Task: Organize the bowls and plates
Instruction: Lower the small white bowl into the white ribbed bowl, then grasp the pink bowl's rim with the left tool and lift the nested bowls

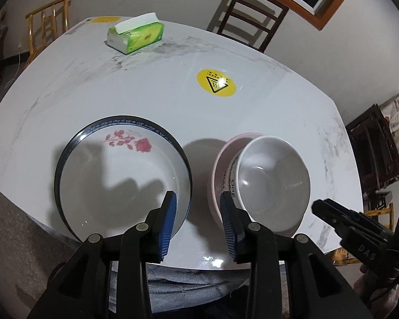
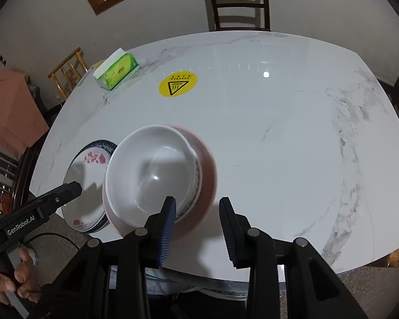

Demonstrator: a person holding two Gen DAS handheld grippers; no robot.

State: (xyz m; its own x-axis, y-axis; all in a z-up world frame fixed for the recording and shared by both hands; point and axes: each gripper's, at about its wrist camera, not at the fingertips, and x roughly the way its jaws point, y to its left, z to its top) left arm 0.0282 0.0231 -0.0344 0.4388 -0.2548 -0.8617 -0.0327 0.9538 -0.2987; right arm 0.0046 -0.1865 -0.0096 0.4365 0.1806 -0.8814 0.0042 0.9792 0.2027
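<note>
A white plate [image 1: 122, 175] with a blue rim and a red rose lies near the table's front edge; in the right wrist view the plate [image 2: 85, 183] looks stacked on another. Right of it a white bowl [image 1: 274, 183] sits tilted inside a pink bowl [image 1: 218, 164]. My left gripper [image 1: 198, 220] hovers open above the gap between plate and bowls, nothing between its pads. My right gripper [image 2: 198, 220] hangs open over the near right edge of the pink bowl [image 2: 208, 175], which holds the white bowl [image 2: 151, 170]; its pads touch nothing. Each gripper shows in the other's view: right gripper [image 1: 321, 208], left gripper [image 2: 74, 187].
A green tissue pack [image 1: 135, 34] lies at the far left of the white marble table [image 1: 252, 111]. A yellow warning sticker [image 1: 216, 82] marks the middle. Wooden chairs [image 2: 238, 2] stand around the table. A person's lap [image 1: 194, 281] is at the near edge, and a hand [image 2: 18, 279] grips the left tool.
</note>
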